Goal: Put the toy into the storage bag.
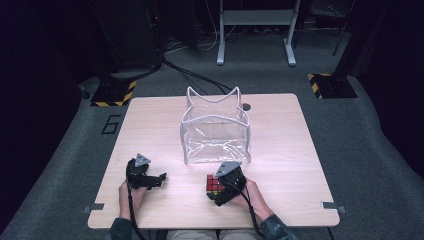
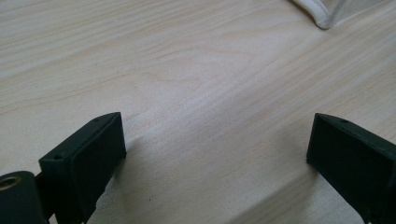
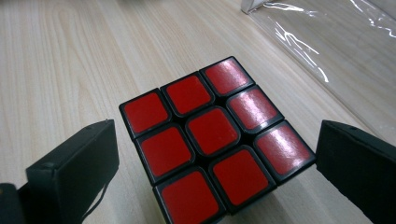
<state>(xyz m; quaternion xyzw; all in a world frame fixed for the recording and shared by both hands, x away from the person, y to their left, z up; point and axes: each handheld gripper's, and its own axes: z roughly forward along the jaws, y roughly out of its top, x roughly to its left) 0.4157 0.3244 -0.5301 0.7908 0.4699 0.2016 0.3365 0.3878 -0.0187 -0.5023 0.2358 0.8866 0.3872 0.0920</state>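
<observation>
Clear pouch (image 1: pixel 216 131), apparently empty

The clear bag (image 1: pixel 216 131) stands mid-desk (image 1: pixel 150 120) toward the far edge — the main obstacle. Bare wood lies open along the left and right edges. At the near edge, the cube (image 1: pixel 214 185) sits just before the bag — little room between them.

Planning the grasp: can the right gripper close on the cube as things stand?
Probably yes. The right gripper has its jaws open on either side of the cube, with nothing between them; the bag stands apart, behind it.
</observation>
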